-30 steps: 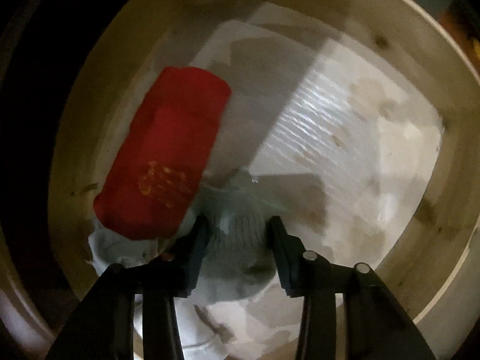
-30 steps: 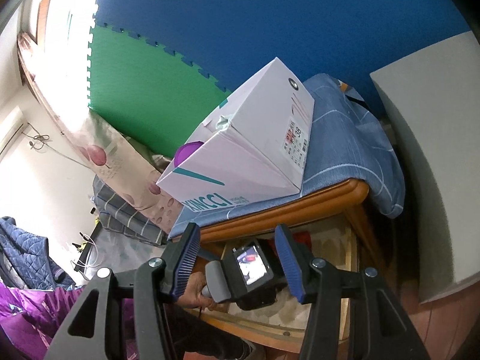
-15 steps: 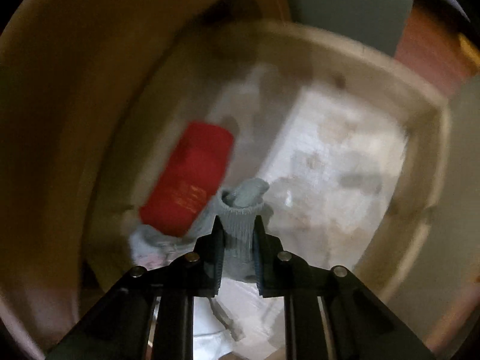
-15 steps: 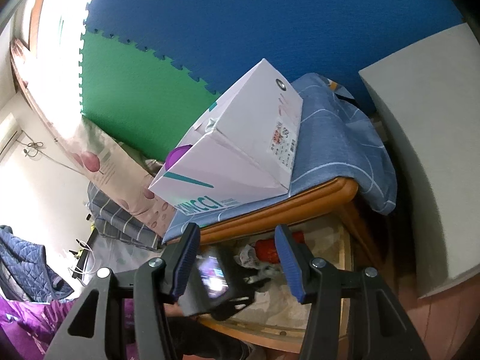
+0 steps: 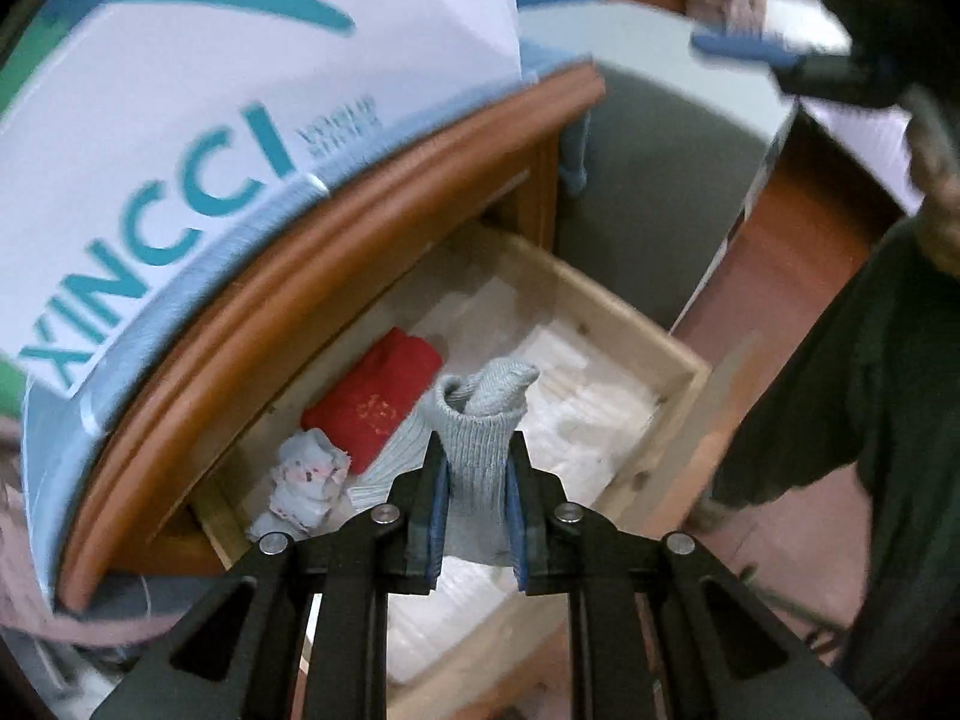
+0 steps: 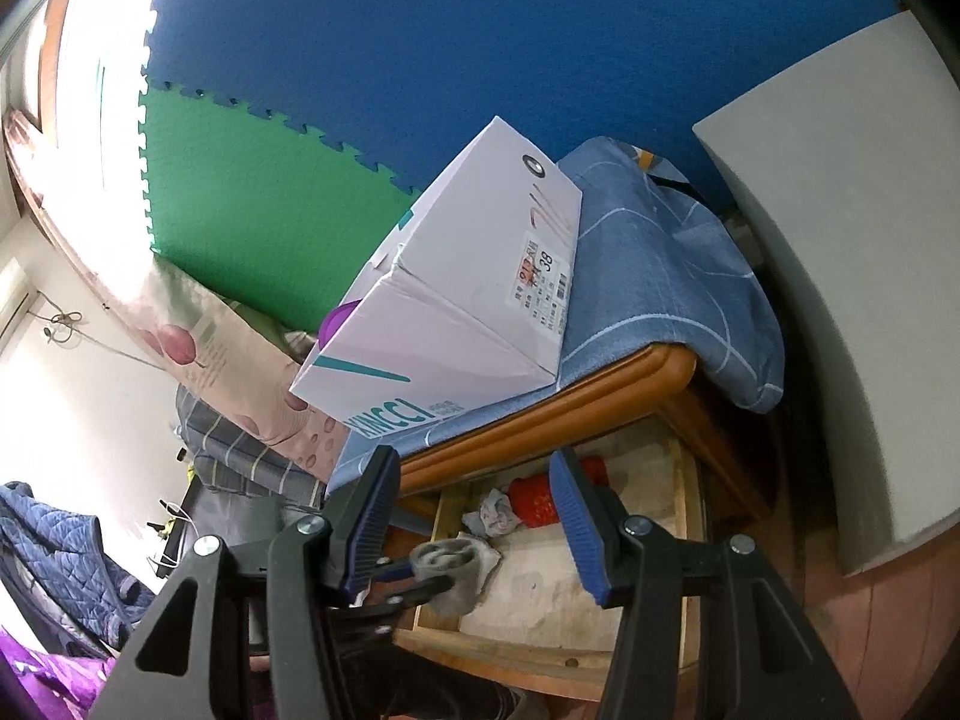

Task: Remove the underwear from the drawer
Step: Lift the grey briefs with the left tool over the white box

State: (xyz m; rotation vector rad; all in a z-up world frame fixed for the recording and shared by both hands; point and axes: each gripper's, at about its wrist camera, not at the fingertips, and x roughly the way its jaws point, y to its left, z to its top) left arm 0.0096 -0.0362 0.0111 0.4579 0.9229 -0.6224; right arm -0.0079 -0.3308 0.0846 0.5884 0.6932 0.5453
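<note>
- The left gripper [image 5: 477, 483] was closed on a rolled grey knit garment [image 5: 483, 420], pinched between its 2 blue-padded fingers, with the roll's folded top poking out beyond the fingertips.
- The task calls for underwear; this ribbed bundle looked more like a rolled sock pair, so I cannot tell for certain what it was.
- The garment hung above the open wooden drawer [image 5: 630, 312], apart from the pale liner on the drawer floor. Gripping the roll across its middle probably kept it from unrolling as it rose.
- In the drawer lay a folded red cloth [image 5: 375, 405] near the back left, and just beside it a crumpled pale patterned cloth [image 5: 306, 480], both untouched.
- The drawer stood pulled out from under the orange-brown edge of a nightstand [image 5: 300, 276], which left room to reach in from above.
- On the nightstand sat a white shoebox [image 6: 456, 300] on a blue cloth [image 6: 660, 276].
- The right gripper [image 6: 474, 516] was spread wide and held nothing, waiting high over the drawer, likely kept clear of the left one.
- By my judgement the lift was largely done; carrying the roll clear of the drawer remained.
</note>
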